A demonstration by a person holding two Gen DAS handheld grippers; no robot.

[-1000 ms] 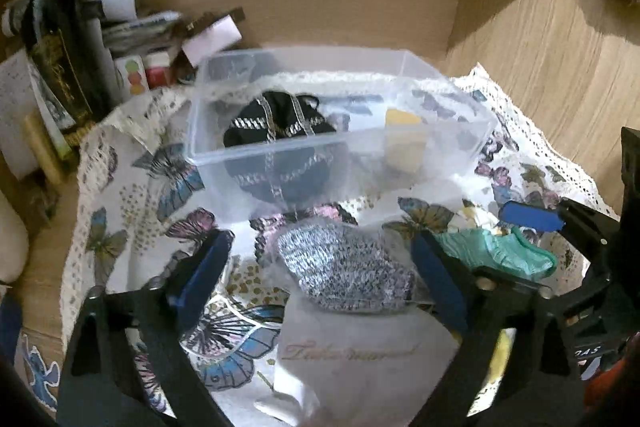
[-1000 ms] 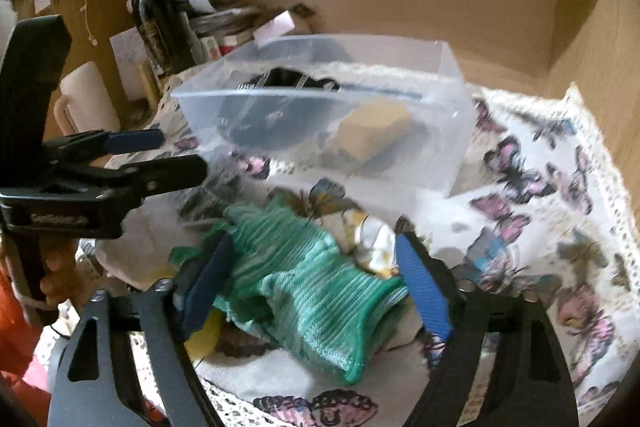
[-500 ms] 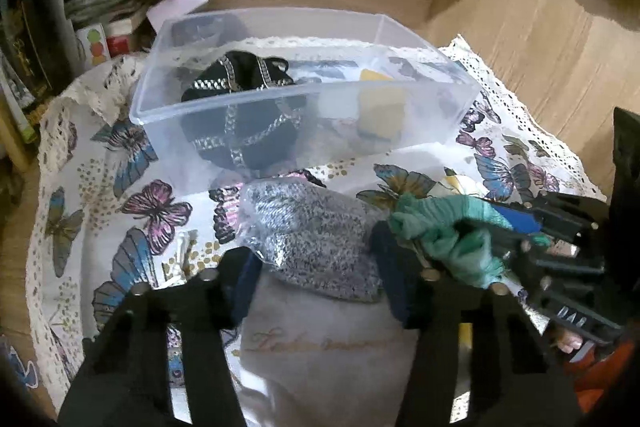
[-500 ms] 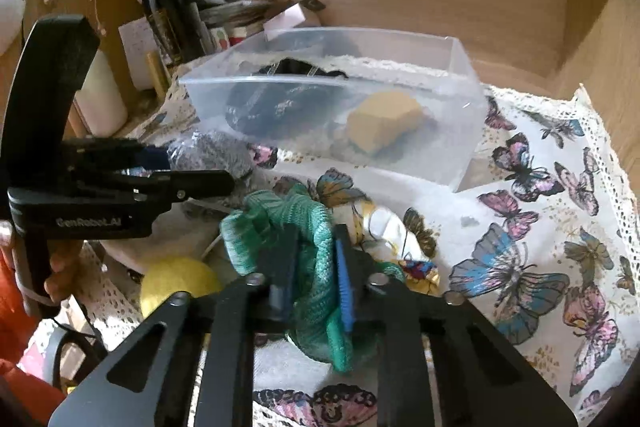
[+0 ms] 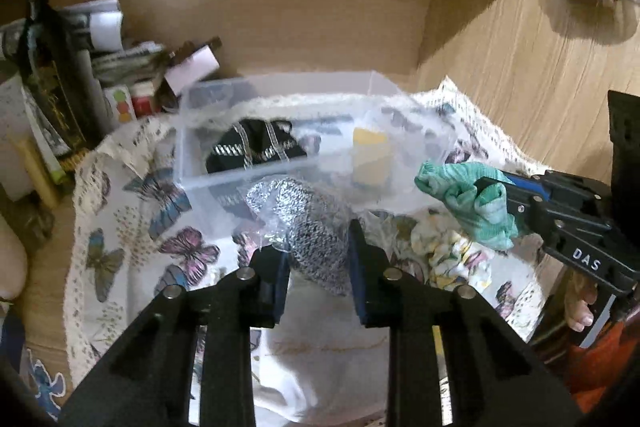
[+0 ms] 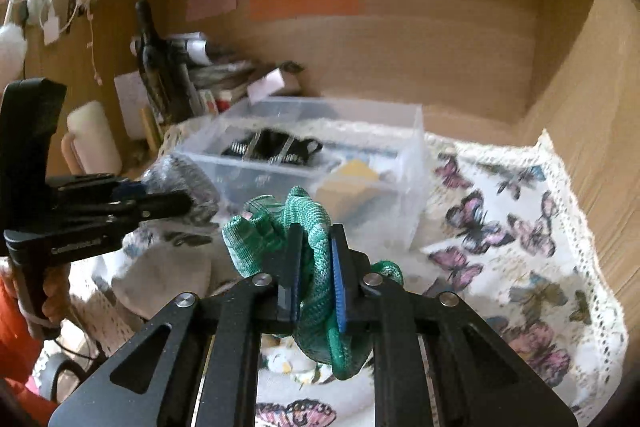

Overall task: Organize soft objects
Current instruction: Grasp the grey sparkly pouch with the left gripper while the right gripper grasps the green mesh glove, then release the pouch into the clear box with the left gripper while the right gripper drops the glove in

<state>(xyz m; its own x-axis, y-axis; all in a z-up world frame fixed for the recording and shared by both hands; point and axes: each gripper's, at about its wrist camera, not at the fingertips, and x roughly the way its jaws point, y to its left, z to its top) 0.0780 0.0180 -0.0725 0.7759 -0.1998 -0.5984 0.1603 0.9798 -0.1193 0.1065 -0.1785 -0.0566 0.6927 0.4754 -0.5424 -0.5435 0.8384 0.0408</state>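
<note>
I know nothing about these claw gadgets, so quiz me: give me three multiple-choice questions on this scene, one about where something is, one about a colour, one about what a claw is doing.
1. Where is the yellow sponge?
A. inside the clear plastic box
B. on the butterfly cloth
C. in a claw

2. What colour is the knit fabric held by the right claw?
A. red
B. green
C. black

3. What is the left claw doing?
A. hanging wide open over the box
B. closed on the speckled grey bundle in clear wrap
C. gripping the sponge

Answers:
1 A, the sponge shows through the box's clear wall beside a black item with silver stripes.
2 B, green knit bulges out between the right claw's blue pads.
3 B, both left fingers press against the grey bundle's sides.
</note>
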